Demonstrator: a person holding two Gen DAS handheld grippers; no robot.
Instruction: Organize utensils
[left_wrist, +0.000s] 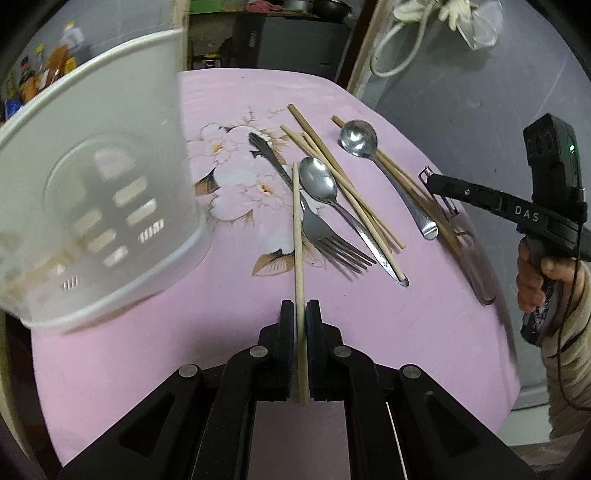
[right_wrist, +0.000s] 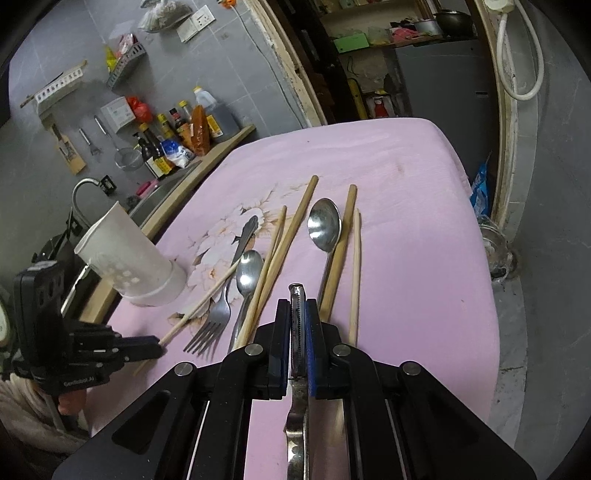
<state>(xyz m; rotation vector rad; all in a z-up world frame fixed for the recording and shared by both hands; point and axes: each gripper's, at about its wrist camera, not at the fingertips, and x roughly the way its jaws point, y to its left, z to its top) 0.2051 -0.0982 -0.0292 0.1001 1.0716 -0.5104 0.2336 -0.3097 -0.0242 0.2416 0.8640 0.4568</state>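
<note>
A table under a pink floral cloth fills both views. Near its left edge stands a white plastic holder, upright, with slotted holes low on its wall; in the left wrist view it looms large and blurred at the left.

The loose utensils lie together in the middle of the cloth. Several chopsticks fan out lengthwise among the metal pieces. A round ladle spoon lies bowl up, its handle over a darker chopstick. To its left lie an oval spoon and a fork, tines toward the right wrist camera. The fork handle crosses under a pale chopstick.

The left gripper is clenched on that pale chopstick, which sticks out forward between the pads, above the fork and beside the oval spoon. The right wrist view shows this gripper at the lower left, the stick slanting up from it.

The right gripper is clamped on a metal peeler, serrated blade edge-on between the pads, handle running back under the jaws. From the left view, it reaches in from the right, held by a hand.
</note>
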